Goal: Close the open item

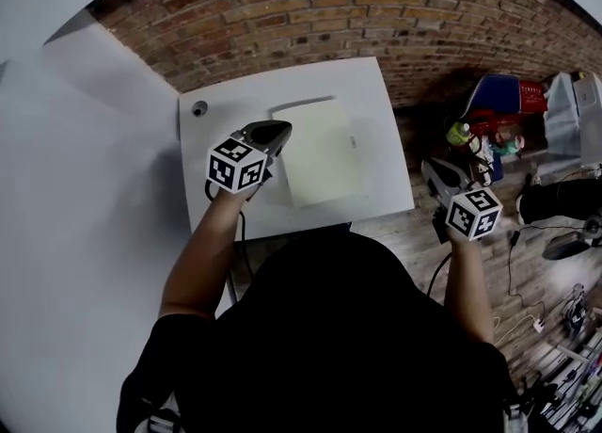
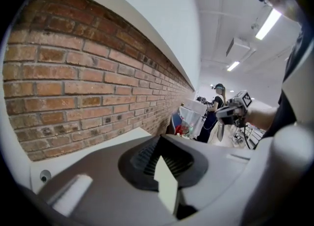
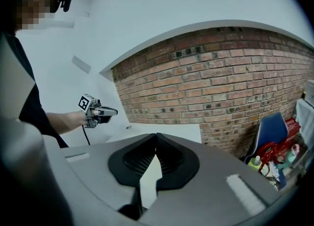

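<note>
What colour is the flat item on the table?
The flat item is pale yellow-green; the head view shows it best.

A white bench (image 1: 376, 139) is standing in the upper middle of the head view, its far edge sitting against a brick wall (image 1: 376, 8). A pale, yellowish flat item (image 1: 320, 153) is lying closed on the bench's middle, its edges running roughly along the bench's own. A small round grey fitting (image 1: 199, 108) is sitting near the bench's upper left corner, well apart from the flat item. The rest of the benchtop is showing bare white.
</note>
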### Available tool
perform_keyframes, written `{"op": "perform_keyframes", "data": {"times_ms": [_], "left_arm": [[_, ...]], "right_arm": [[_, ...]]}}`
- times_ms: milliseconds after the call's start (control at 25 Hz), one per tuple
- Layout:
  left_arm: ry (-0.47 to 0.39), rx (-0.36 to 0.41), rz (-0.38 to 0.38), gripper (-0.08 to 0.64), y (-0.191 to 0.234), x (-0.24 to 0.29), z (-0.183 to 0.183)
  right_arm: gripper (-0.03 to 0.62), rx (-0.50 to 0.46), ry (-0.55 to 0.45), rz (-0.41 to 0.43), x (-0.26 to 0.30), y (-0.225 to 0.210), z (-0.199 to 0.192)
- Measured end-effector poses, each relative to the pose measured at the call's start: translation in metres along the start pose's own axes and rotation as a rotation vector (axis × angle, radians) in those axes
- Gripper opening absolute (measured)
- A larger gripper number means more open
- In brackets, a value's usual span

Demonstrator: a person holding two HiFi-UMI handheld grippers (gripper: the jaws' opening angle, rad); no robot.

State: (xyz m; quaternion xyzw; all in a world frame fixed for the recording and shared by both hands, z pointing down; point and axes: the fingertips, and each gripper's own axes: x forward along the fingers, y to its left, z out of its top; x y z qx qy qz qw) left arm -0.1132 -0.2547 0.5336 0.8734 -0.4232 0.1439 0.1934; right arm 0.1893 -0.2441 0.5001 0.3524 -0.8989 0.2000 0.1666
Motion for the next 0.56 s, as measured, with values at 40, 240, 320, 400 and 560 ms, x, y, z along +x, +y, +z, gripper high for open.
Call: {"op": "perform_keyframes", "data": {"times_ms": [40,240,320,400,560], "left_arm": [[-0.006,0.007,0.003,0.002,-0.002,-0.005,0.005],[-0.068,0.064,0.011,0.002,-0.012,-0.035,0.038],[-0.097,0.077,0.018,0.002,-0.014,-0.047,0.050],[-0.119,0.084,0.025,0.002,-0.016,-0.058,0.057],[-0.131,0.094,0.045,0.002,-0.017,-0.077,0.057]], "right_arm": [[0.005,-0.002,0.000,0.001,0.000,0.001,0.001],[0.005,-0.013,0.000,0.009,0.005,0.007,0.002],[0.005,-0.018,-0.001,0.013,0.006,0.010,0.003],[0.005,-0.023,-0.001,0.014,0.005,0.012,0.003],[0.005,-0.029,-0.004,0.010,0.001,0.018,0.002]]}}
